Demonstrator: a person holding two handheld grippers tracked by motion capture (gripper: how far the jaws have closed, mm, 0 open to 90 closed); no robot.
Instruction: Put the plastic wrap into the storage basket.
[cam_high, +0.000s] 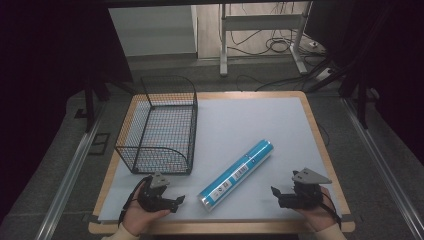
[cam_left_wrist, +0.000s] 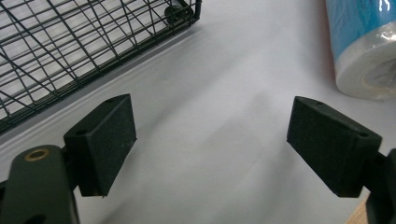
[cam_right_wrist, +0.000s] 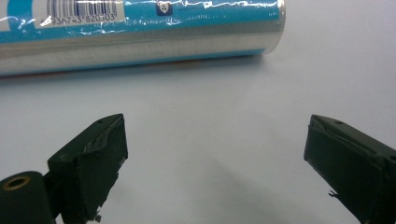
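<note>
A long blue roll wrapped in clear film (cam_high: 236, 175) lies diagonally on the grey mat, with a barcode label on its side (cam_right_wrist: 84, 14). Its white near end (cam_left_wrist: 366, 70) shows at the upper right of the left gripper view. My left gripper (cam_high: 176, 201) rests at the front left of the mat, jaws wide apart, holding nothing (cam_left_wrist: 210, 154). My right gripper (cam_high: 276, 194) sits at the front right, also open and empty (cam_right_wrist: 215, 163), with the roll lying across just beyond its jaws.
A black wire basket (cam_high: 161, 125) stands on the left part of the mat (cam_high: 250, 120), its mesh wall (cam_left_wrist: 70, 46) close beyond my left gripper. The wooden table edge (cam_high: 320, 145) frames the mat. A metal stand and cables (cam_high: 270, 40) are on the floor behind.
</note>
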